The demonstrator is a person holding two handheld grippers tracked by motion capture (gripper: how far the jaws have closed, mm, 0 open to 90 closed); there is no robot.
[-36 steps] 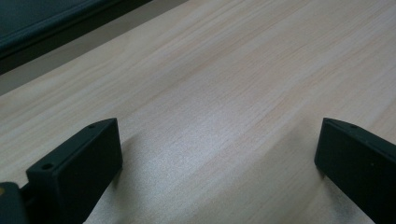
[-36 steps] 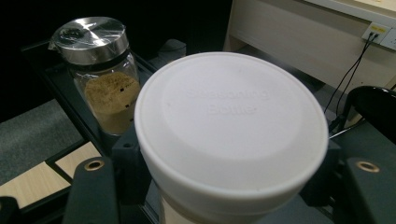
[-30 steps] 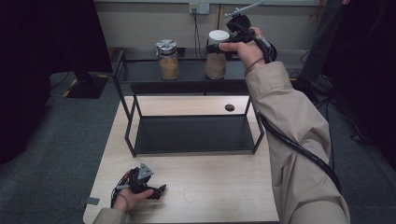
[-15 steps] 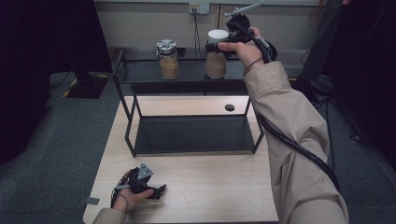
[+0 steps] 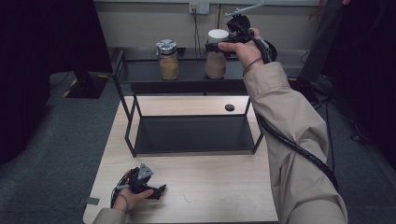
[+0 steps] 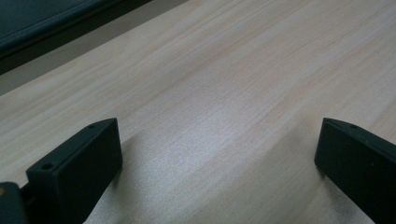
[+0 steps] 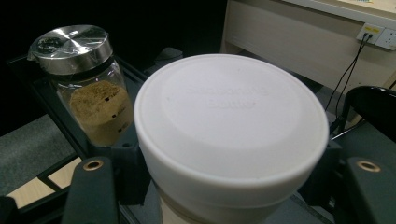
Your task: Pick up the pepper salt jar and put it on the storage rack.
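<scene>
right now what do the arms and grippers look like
Both grippers are black. The left gripper carries a grey three-cornered plate, and its jaws are flat black blocks. The right gripper trails a thick black cable along a beige sleeve; a dark band circles that wrist.

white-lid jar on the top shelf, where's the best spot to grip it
Grip the white-lid jar just under its lid, jaws on opposite sides, coming from the person's side of the shelf. It stands upright, and the overhanging lid would likely stop slipping. The right gripper holds it that way.

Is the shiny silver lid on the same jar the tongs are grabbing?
No, the right tongs grip the jar with the white lid; the silver-lidded jar stands beside it.
</scene>
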